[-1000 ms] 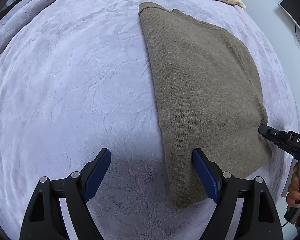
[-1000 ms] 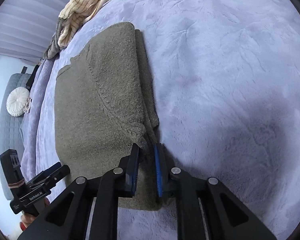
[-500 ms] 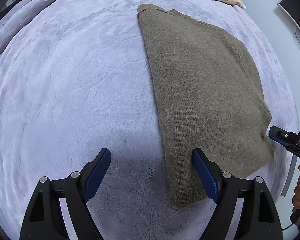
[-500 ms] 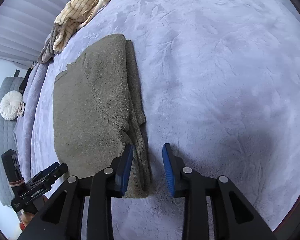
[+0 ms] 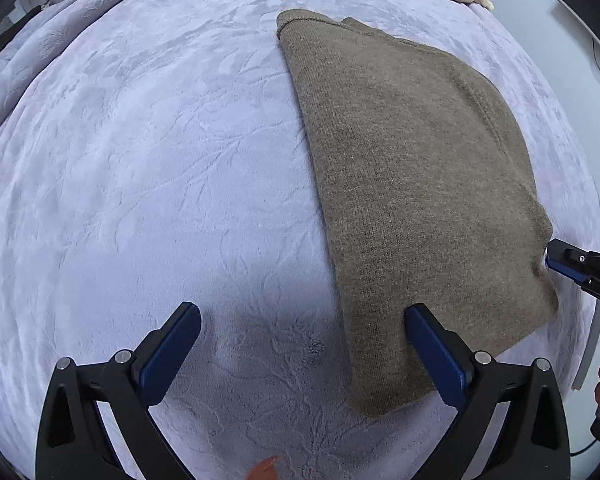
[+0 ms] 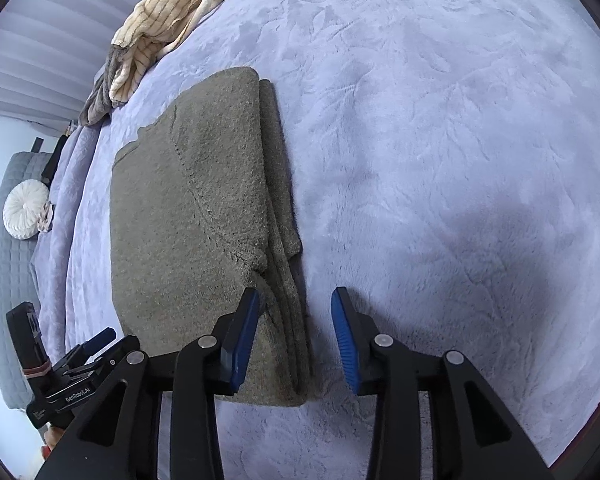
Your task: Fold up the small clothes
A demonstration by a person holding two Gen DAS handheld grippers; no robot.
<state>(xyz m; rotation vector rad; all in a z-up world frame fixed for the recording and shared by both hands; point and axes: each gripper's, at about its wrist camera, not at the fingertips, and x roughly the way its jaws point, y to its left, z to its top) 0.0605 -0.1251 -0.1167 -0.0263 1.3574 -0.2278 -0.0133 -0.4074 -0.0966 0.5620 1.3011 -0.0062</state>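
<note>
A folded olive-brown sweater (image 5: 416, 200) lies flat on a lavender plush blanket (image 5: 160, 160) that covers the bed, its long edges running away from both cameras. In the left wrist view the sweater sits in the right half of the frame, with a smooth folded edge on its left side and a seam curving down its right side. The left gripper (image 5: 300, 344) points steeply down over the sweater's near left corner; its fingers (image 5: 172, 352) stand wide apart and have just been opening further, one over bare blanket, the other above the knit near the fold, with nothing pinched between them. The near left edge of the sweater lies in the gap, not pressed by either pad. In the right wrist view the same sweater lies left of centre, and its stacked layers show along the right-hand edge. The right gripper (image 6: 296, 338) hangs over the sweater's near right corner; its fingers have just been opening and stand apart, the left one over the knit, the right one over blanket, with the layered edge lying loose between them and neither pad pressing on it. The left gripper also shows at the lower left of this view. A heap of cream striped cloth (image 6: 172, 20) lies at the far end of the bed, well apart from the sweater. A round white cushion (image 6: 26, 208) rests on grey quilted furniture beyond the bed's left side.
</note>
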